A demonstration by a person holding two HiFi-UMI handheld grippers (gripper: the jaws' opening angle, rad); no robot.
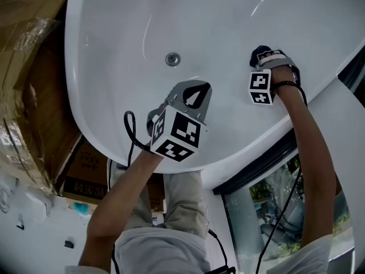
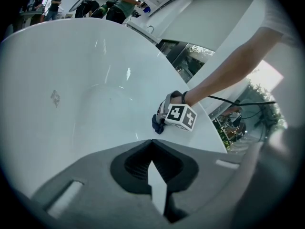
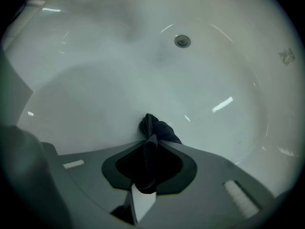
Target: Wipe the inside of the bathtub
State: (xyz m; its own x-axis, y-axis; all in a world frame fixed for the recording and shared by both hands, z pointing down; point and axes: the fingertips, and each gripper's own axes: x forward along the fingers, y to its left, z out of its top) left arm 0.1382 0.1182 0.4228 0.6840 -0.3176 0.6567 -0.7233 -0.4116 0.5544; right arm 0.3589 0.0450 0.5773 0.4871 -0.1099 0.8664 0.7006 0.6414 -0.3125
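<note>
Pressing dark cloth (image 3: 156,128) on bathtub (image 1: 228,21), right gripper (image 1: 262,55) clamps it; left gripper (image 2: 152,146) jaws together.

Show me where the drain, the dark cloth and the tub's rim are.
drain (image 1: 173,59): head view, centre of the metal fitting.
dark cloth (image 3: 156,128): right gripper view, its bunched end.
bathtub (image 1: 73,84): head view, its left rim.
</note>
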